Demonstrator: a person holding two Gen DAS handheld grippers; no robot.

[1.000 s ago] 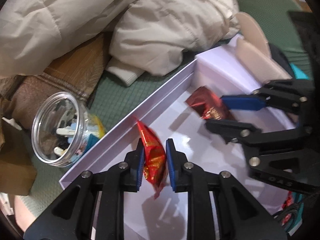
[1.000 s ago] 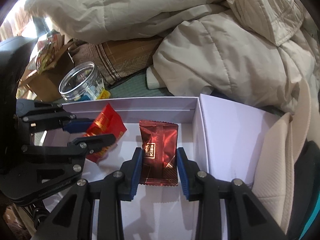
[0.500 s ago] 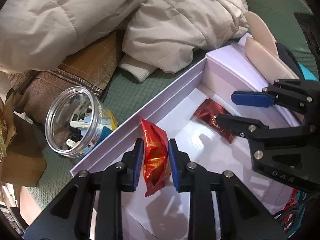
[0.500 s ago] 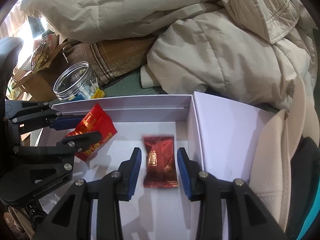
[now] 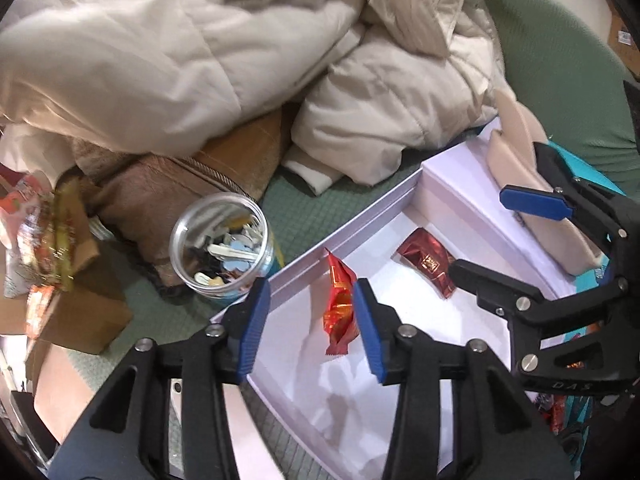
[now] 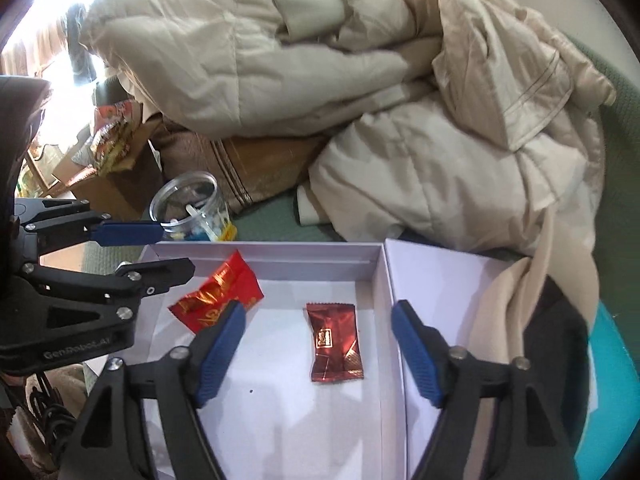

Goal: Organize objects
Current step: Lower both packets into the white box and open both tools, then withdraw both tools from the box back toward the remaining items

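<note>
A white shallow box (image 6: 280,254) (image 5: 352,224) lies on the green cover. A bright red snack packet (image 5: 340,304) (image 6: 218,298) lies in its left part, against the box wall. A dark red candy packet (image 6: 334,340) (image 5: 426,260) lies flat near the box's right wall. My left gripper (image 5: 310,326) is open and empty, its blue pads either side of the red packet but apart from it. My right gripper (image 6: 318,354) is open and empty above the dark red packet.
A clear plastic jar (image 5: 220,240) (image 6: 190,206) with small items stands left of the box. A beige duvet (image 6: 360,100) is heaped behind. A cardboard box with snack bags (image 5: 48,248) is at far left. The box lid (image 6: 440,280) lies on the right.
Both grippers have opened and pulled back. The left let go of the red packet, the right let go of the dark red packet; both packets now lie in the box.
</note>
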